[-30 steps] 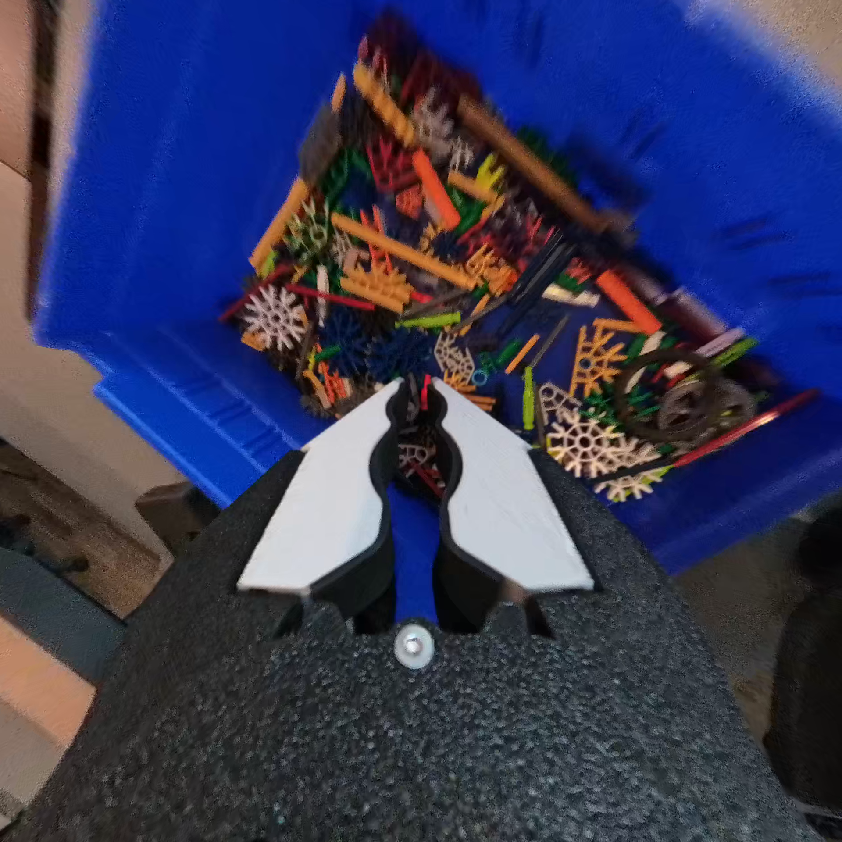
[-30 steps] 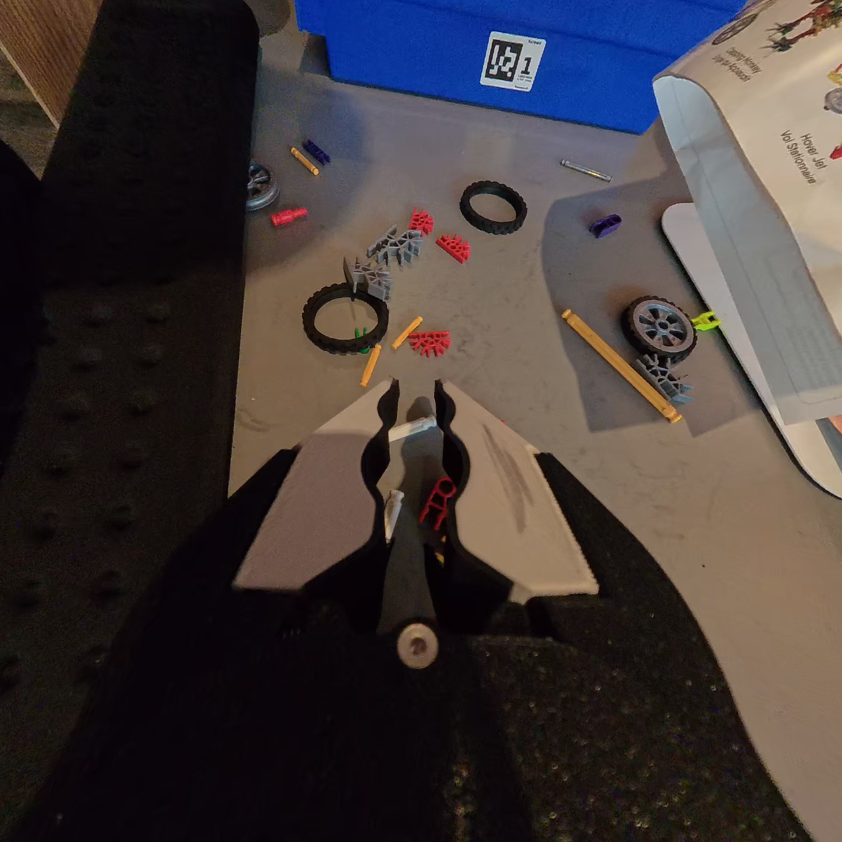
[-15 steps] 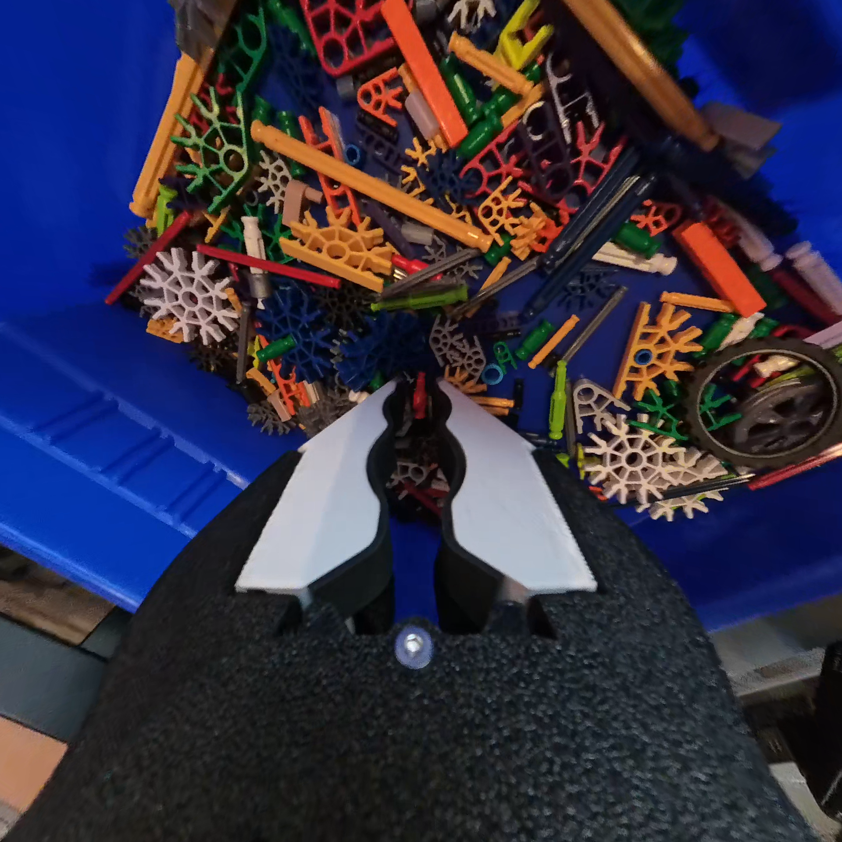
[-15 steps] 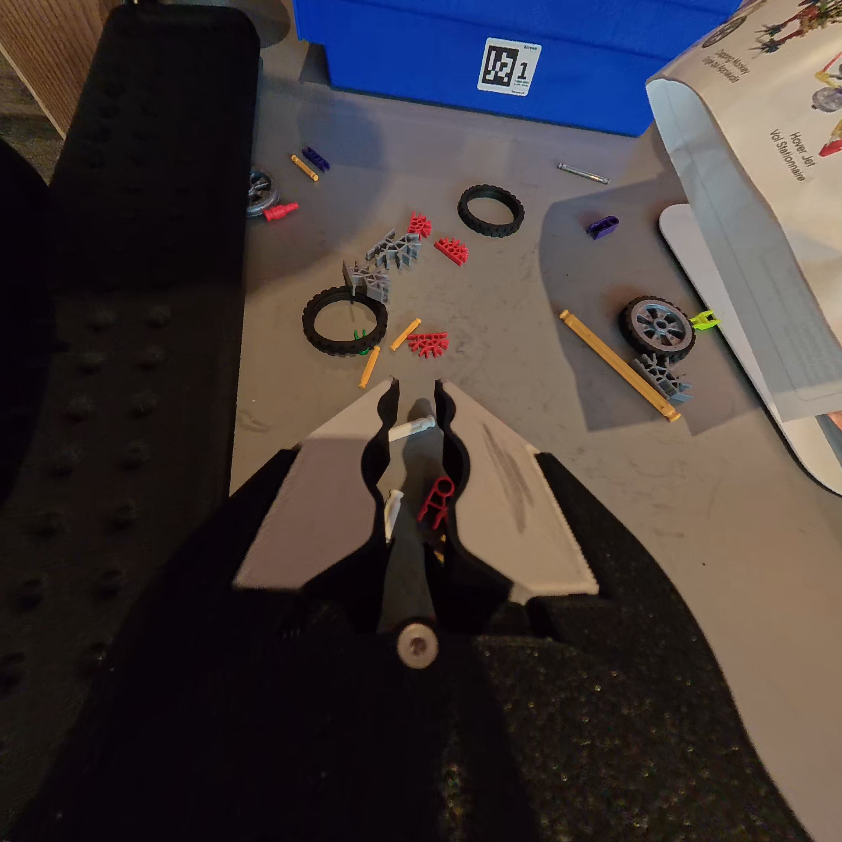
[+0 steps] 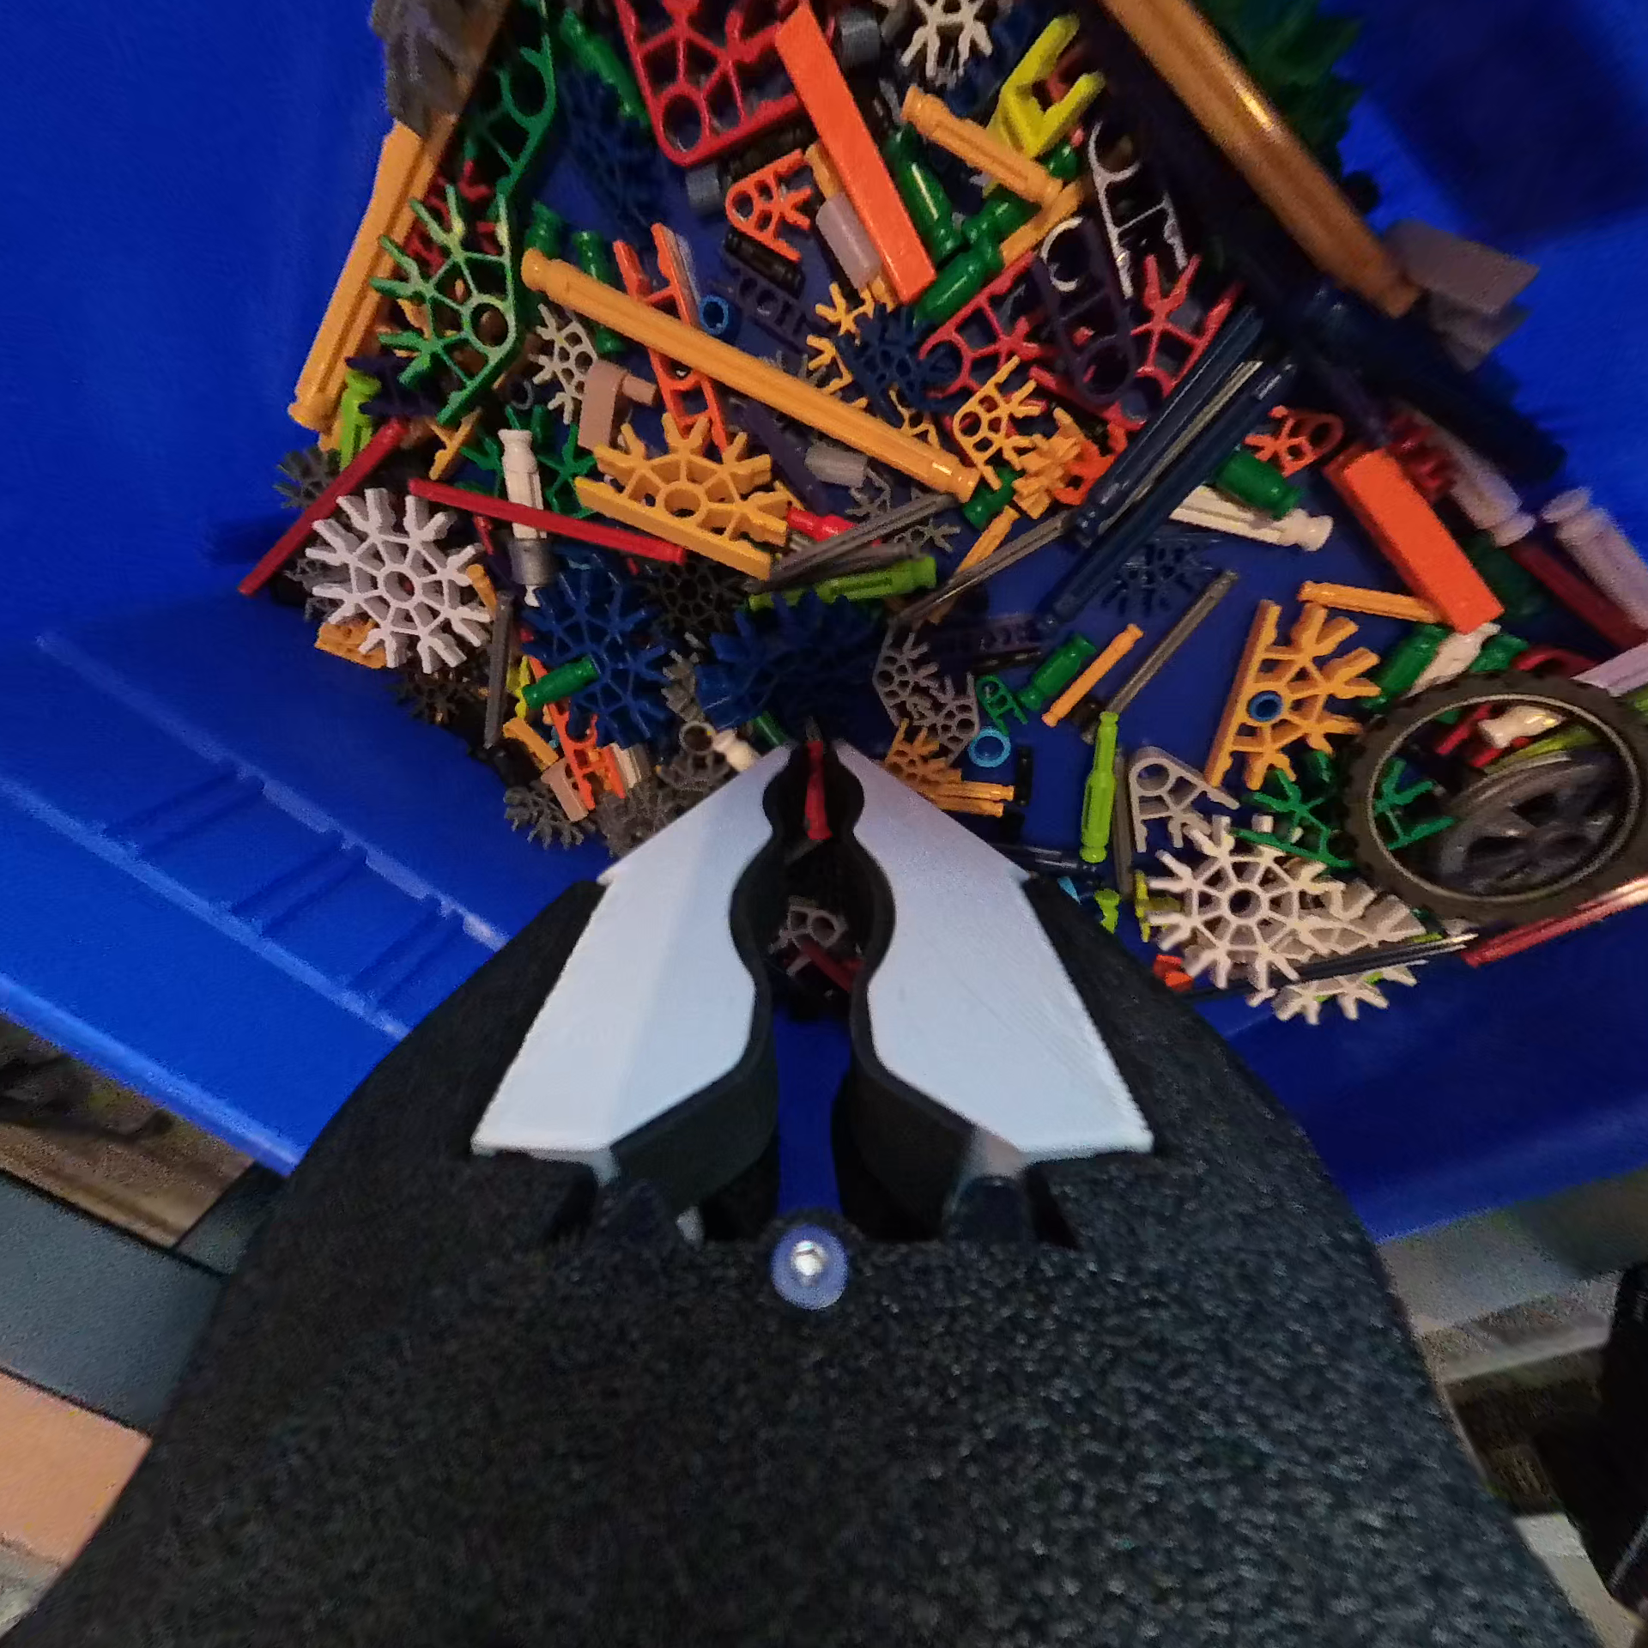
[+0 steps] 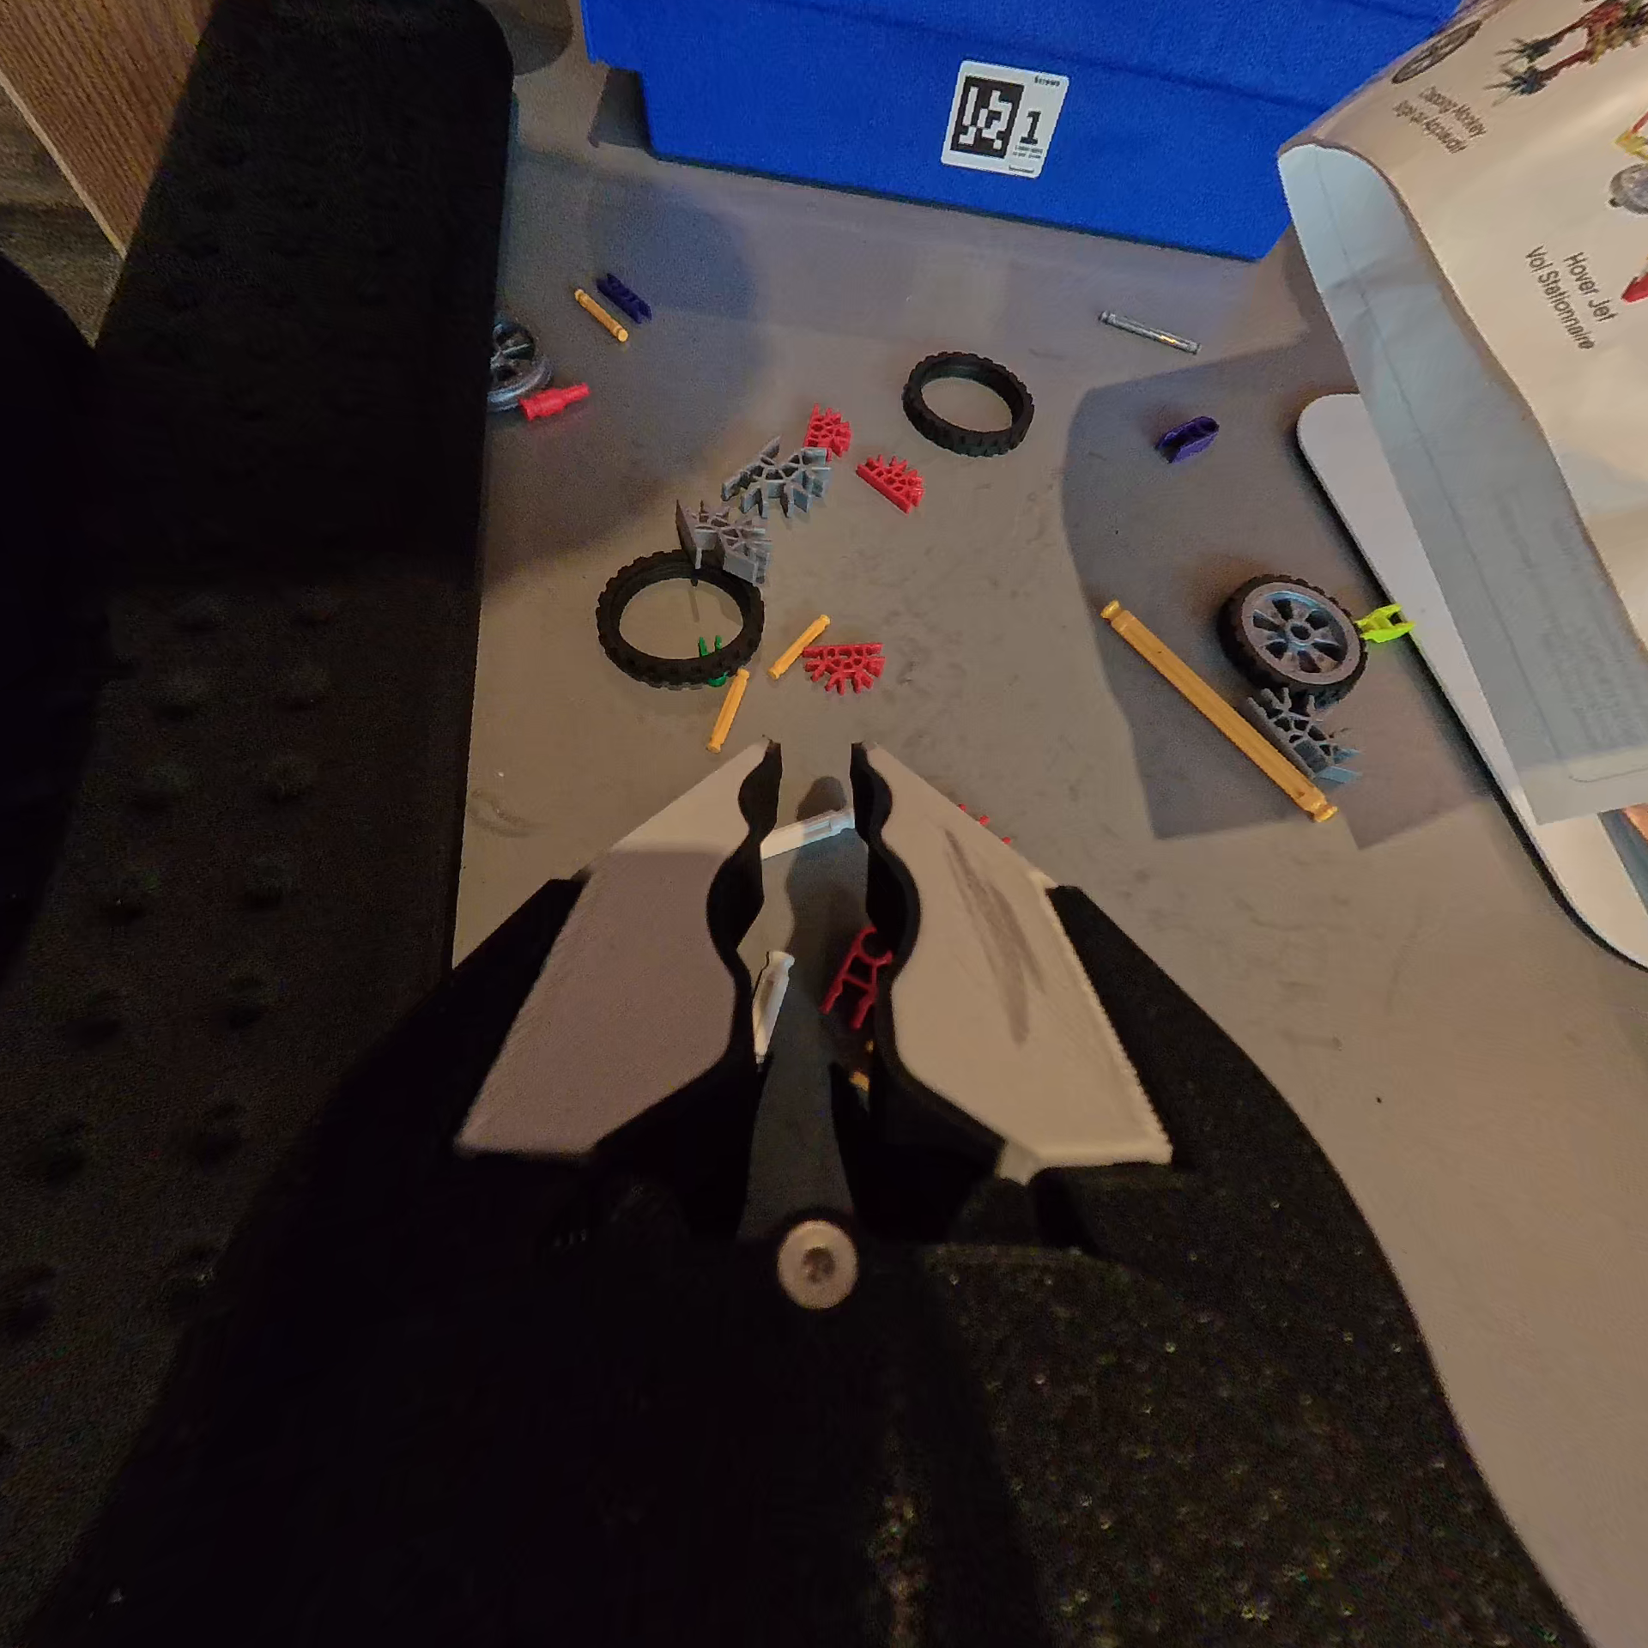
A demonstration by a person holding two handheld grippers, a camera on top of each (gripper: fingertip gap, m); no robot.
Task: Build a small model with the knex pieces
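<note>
My left gripper (image 5: 813,753) is over a blue bin (image 5: 223,803) heaped with coloured construction-toy rods and connectors. Its jaws are shut on a small red rod (image 5: 814,794) that stands upright between the tips, just above a dark blue snowflake connector (image 5: 785,664). My right gripper (image 6: 813,745) hangs over a grey table (image 6: 1025,892), its jaws a narrow gap apart and holding nothing. Seen through that gap, a white rod (image 6: 807,834), another white rod (image 6: 771,990) and a small red connector (image 6: 858,972) lie on the table.
Loose parts lie ahead of the right gripper: two black tyres (image 6: 679,620) (image 6: 968,403), a grey-hubbed wheel (image 6: 1297,638), a long yellow rod (image 6: 1213,709) and red and grey connectors. The blue bin (image 6: 803,107) stands at the back, a booklet (image 6: 1516,357) right, a black studded pad (image 6: 267,446) left. About 40 cm separates my left fingertips from my right. The grey-hubbed wheel (image 6: 1297,638) is closer to my right gripper, around 15 cm from its tips; the left tips are 35 cm off.
My left gripper has moved down closer to the pile in the bin, with the red rod still between its tips. The right gripper has barely moved.
</note>
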